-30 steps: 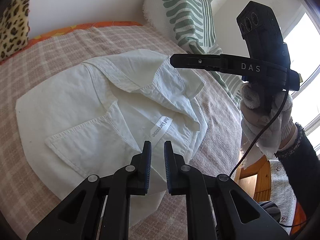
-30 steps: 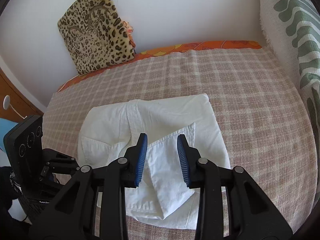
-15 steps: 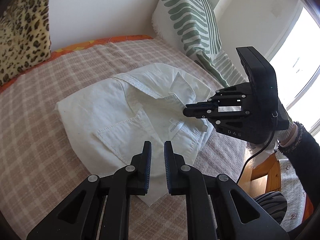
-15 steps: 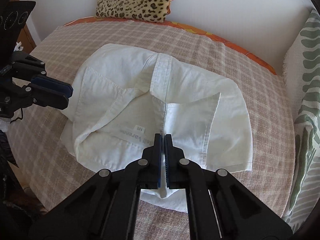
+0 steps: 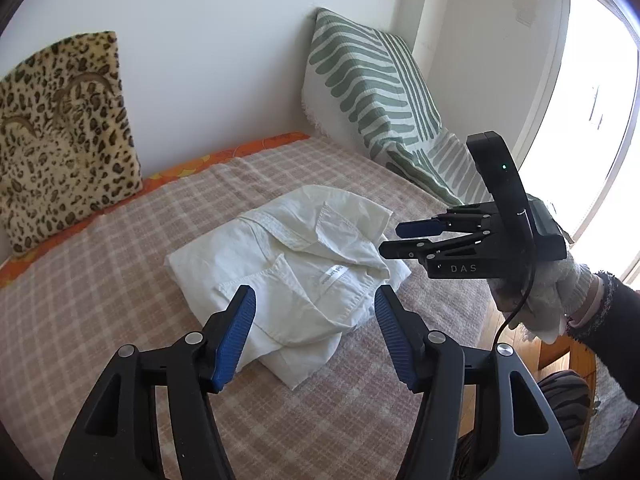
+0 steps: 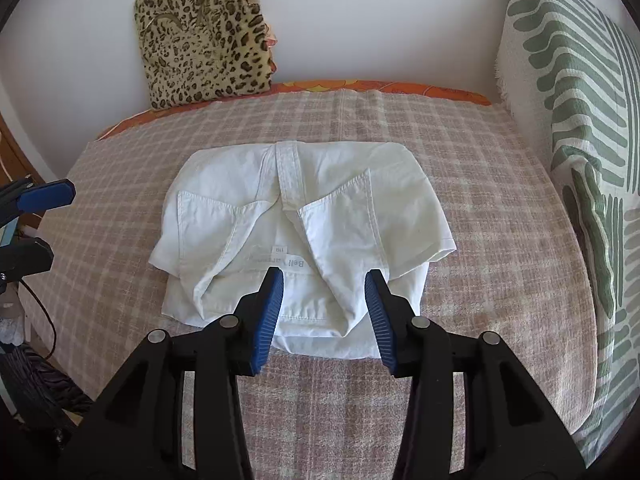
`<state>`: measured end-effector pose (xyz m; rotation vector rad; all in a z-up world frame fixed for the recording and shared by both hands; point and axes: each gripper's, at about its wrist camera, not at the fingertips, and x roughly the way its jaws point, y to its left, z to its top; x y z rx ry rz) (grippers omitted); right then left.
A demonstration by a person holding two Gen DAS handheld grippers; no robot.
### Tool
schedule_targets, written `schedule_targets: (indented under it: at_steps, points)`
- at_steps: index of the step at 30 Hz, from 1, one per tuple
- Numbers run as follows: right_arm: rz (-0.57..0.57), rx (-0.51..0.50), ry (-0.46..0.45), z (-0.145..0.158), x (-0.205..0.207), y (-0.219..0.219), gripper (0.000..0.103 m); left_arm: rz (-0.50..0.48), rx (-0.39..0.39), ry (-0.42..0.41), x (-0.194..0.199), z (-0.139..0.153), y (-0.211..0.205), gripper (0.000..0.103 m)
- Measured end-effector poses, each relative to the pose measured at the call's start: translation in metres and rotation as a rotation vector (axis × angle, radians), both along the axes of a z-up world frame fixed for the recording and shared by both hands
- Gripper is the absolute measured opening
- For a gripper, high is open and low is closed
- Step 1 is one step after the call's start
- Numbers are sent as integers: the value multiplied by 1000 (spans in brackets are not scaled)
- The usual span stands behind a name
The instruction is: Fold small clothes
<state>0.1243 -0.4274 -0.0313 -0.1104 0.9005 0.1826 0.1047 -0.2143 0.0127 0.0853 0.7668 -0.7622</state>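
Observation:
A small white shirt [image 5: 296,264] lies folded into a compact bundle on the checked bedspread [image 5: 120,272], collar and label facing up; it also shows in the right wrist view [image 6: 304,224]. My left gripper [image 5: 314,312] is open and empty, held above the bundle's near edge. My right gripper [image 6: 324,292] is open and empty, raised over the bundle's collar side. In the left wrist view the right gripper [image 5: 404,236] hovers just right of the shirt with its jaws apart. The left gripper's fingers [image 6: 44,196] show at the left edge of the right wrist view.
A leopard-print cushion [image 5: 60,132] leans on the wall behind the bed. A green-and-white striped pillow [image 5: 368,80] stands at the right, also seen in the right wrist view [image 6: 580,100]. The bed's edge drops off at the right beside a wooden piece of furniture [image 5: 556,356].
Both grippers have opened and pulled back up from the shirt. The shirt now lies let go as a folded bundle on the bed.

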Motion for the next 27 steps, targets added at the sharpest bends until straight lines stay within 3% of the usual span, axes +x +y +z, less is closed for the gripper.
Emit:
schedule_targets:
  at_steps: [4, 6, 9, 13, 18, 22, 24, 27]
  points:
    - [-70, 6, -70, 18, -27, 2, 63, 9, -6, -54, -16, 8, 4, 73]
    - [-78, 1, -94, 23, -37, 7, 67, 26, -5, -73, -22, 10, 7, 81]
    - [-102, -35, -131, 26, -51, 15, 69, 53, -1, -104, -31, 12, 12, 81]
    - [-154, -27, -183, 31, -66, 17, 79, 114, 35, -135, -39, 12, 18, 82]
    - [-198, -42, -235, 35, -78, 16, 85, 153, 17, -98, -42, 7, 30, 85]
    - [-241, -44, -265, 33, -83, 9, 90, 192, 59, -100, -44, 1, 34, 88]
    - [-255, -25, -255, 30, -82, 3, 91, 204, 51, -77, -44, -2, 38, 100]
    - [-279, 9, -244, 29, -81, -6, 91, 221, 4, -18, -43, -7, 45, 103]
